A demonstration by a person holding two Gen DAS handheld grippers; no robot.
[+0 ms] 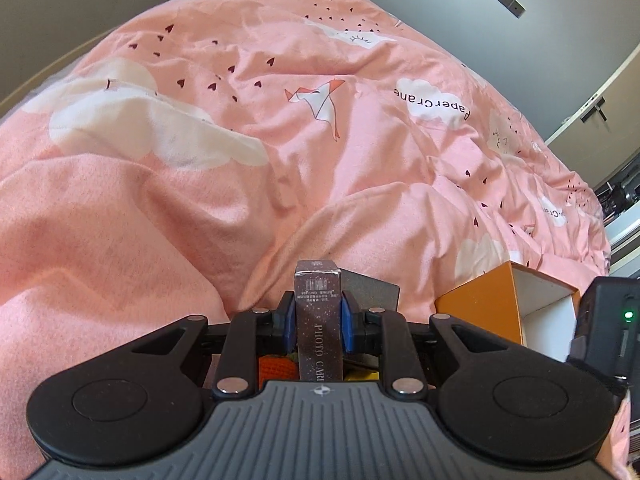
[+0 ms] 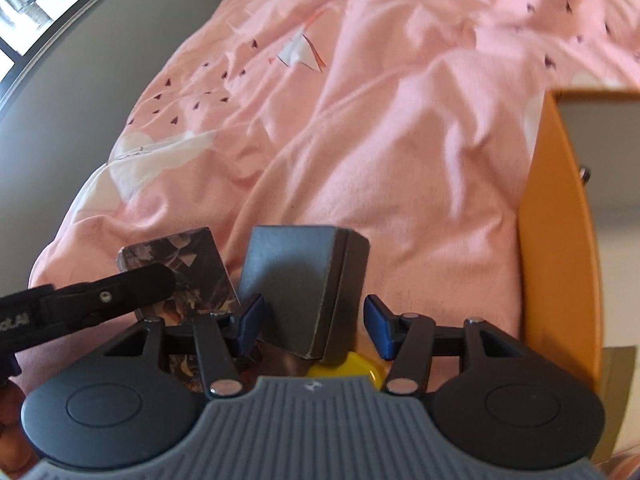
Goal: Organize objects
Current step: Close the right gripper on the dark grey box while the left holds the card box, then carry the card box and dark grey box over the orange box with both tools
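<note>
My left gripper (image 1: 318,322) is shut on a slim dark photo card box (image 1: 319,320) with a barcode on its end, held upright over the pink bedspread. In the right wrist view that box (image 2: 188,276) shows at the left with the left gripper's finger across it. My right gripper (image 2: 314,320) is open around a dark grey box (image 2: 304,288), its blue pads (image 2: 378,320) on either side and apart from it. The grey box also shows behind the card box in the left wrist view (image 1: 372,292). A yellow object (image 2: 348,366) lies under the grey box.
An orange box with a white inside (image 1: 508,312) stands open on the bed at the right; its orange wall (image 2: 560,240) fills the right side of the right wrist view. An orange knitted item (image 1: 276,368) lies below the left fingers. The pink bedspread (image 1: 240,160) spreads ahead.
</note>
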